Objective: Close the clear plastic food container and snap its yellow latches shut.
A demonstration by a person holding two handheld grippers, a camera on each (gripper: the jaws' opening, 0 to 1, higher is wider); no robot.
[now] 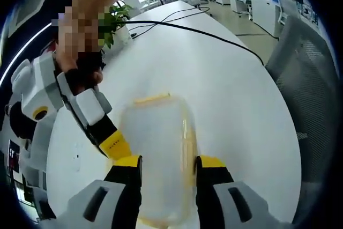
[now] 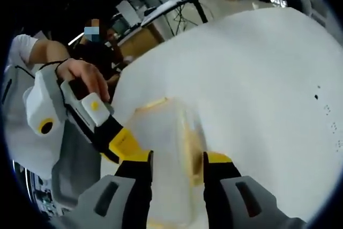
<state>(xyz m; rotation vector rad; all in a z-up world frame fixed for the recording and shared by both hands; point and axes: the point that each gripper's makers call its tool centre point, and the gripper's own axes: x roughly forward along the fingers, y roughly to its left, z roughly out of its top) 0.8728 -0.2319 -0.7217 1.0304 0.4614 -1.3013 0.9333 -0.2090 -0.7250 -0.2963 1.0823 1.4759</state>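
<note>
1. Container (image 1: pixel 161 154): a clear, frosted-looking plastic food box with yellow latches lies on the white table (image 1: pixel 241 105). In the left gripper view it sits between that gripper's two jaws; in the right gripper view the container (image 2: pixel 171 154) likewise sits between that view's own jaws.

2. Left gripper (image 1: pixel 168 165): its jaws stand at medium width on either side of the box, close against its long walls. Whether they press the plastic or only flank it cannot be told.

3. Right gripper (image 2: pixel 178 162): the same picture, jaws straddling the box at its sides, contact uncertain. Each view also shows the other gripper coming in from the left, its yellow-tipped jaw touching or just beside the box's near-left corner.

4. Latches: a yellow latch (image 1: pixel 153 99) shows at the far short end, and a yellow strip runs along the right long edge. Whether they are snapped down is not clear from here.

5. Handling, as a judgement: the box looks empty and light, so it will likely skid on the smooth table when pushed. Thin walls should flex under a hard squeeze; the lid is stiffer at its rim. It is best steadied by the long sides with one gripper while the other presses each latch near its hinge edge.

6. Writing: no brand, label or legible text is visible on the box or table.
</note>
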